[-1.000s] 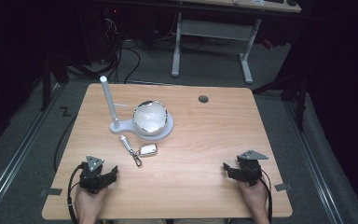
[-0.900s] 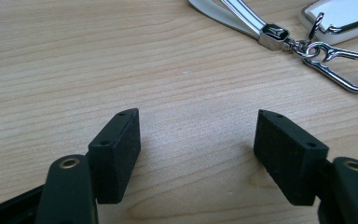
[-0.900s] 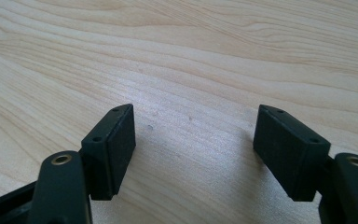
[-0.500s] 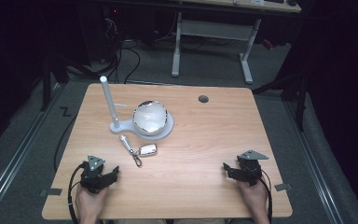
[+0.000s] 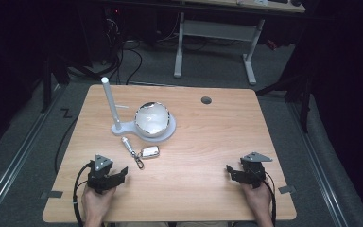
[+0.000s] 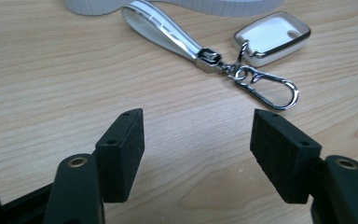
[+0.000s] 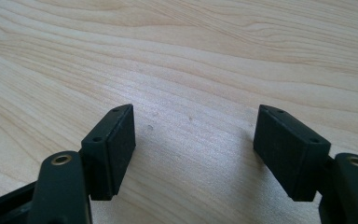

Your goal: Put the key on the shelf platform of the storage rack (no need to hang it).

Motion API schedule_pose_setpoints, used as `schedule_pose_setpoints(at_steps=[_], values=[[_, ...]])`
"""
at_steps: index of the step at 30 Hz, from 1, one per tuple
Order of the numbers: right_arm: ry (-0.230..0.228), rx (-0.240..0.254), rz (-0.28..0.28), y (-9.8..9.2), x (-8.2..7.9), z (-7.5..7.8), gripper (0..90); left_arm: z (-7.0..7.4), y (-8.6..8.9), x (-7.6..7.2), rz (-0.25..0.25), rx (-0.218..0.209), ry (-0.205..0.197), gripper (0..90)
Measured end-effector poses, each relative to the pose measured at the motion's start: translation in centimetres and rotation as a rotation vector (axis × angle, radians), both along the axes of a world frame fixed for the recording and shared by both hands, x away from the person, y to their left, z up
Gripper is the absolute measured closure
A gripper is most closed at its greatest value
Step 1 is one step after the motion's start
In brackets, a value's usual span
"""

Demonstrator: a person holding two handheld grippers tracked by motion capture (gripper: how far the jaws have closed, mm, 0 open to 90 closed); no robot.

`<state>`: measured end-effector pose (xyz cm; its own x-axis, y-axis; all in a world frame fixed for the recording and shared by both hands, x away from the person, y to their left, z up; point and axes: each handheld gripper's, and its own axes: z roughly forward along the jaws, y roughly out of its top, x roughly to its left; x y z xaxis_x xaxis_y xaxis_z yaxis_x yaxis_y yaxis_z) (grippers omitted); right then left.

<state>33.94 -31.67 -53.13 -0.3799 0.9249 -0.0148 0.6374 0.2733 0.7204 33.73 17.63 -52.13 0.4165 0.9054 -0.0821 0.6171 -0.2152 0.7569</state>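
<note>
The left gripper rests near the front left corner of the tabletop, fingers wide apart with nothing between them though they have just been closing a little, and it points at the key ring, seemingly lined up for a reach. The key ring lies flat just in front of the white stand, strap, clasp and fob spread out. The right gripper sits well apart at the front right, fingers likewise spread over bare wood, seemingly parked out of the way.
</note>
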Motion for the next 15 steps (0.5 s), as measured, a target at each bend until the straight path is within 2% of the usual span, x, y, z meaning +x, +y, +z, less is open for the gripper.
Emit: schedule_pose_setpoints(at_steps=[3, 10, 14, 15], values=[[0.000, 0.001, 0.000, 0.0, 0.0, 0.0, 29.8, 0.3, -0.6, 0.2, -0.016, 0.006, -0.004, 35.9], [0.000, 0.000, 0.001, 0.0, 0.0, 0.0, 29.9, 0.8, -1.3, 0.7, -0.048, -0.013, -0.009, 40.1], [0.001, 0.000, 0.000, 0.0, 0.0, 0.0, 29.8, 1.1, -1.7, 1.3, -0.070, -0.031, -0.001, 42.4], [0.000, 0.000, 0.000, 0.0, 0.0, 0.0, 29.8, 1.2, -1.8, 1.5, -0.076, -0.024, 0.002, 43.2]])
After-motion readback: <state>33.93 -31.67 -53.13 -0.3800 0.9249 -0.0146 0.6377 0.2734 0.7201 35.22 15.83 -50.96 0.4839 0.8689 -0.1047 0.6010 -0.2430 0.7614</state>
